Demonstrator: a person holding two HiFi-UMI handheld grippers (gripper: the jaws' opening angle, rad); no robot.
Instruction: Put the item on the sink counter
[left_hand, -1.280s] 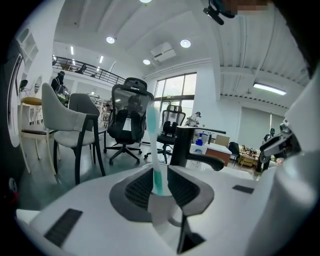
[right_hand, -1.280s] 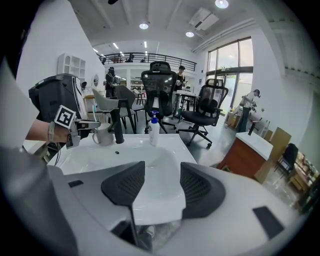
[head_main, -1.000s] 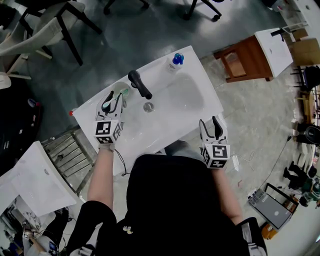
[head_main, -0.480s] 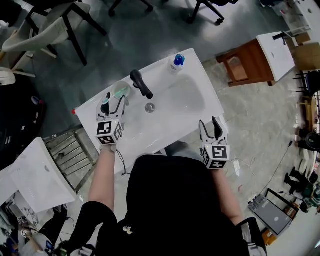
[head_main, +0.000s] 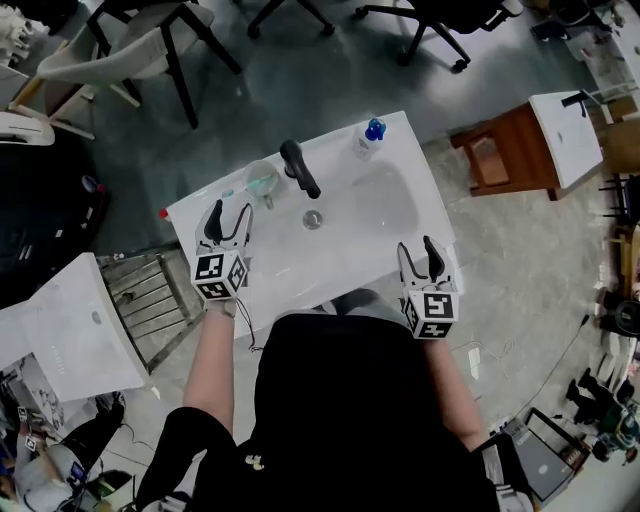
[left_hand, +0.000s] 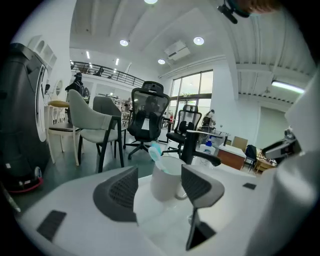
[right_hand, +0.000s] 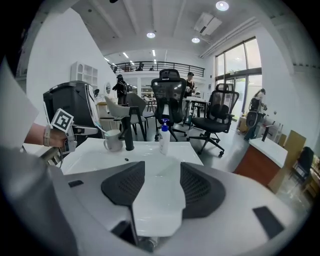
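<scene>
A white mug (head_main: 262, 181) with a toothbrush (left_hand: 154, 151) standing in it sits near the back edge of the sink counter (head_main: 300, 262), left of the black faucet (head_main: 300, 168). The left gripper (head_main: 230, 210) points at the mug from just short of it, its jaws just opened wide with nothing between them. The right gripper (head_main: 417, 246) hovers at the counter's front right corner, jaws apart and empty.

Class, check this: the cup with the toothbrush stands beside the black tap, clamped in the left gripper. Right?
No. The left gripper view shows the left gripper open, jaws having just opened, clear of the cup, which stands beside the tap.
</scene>
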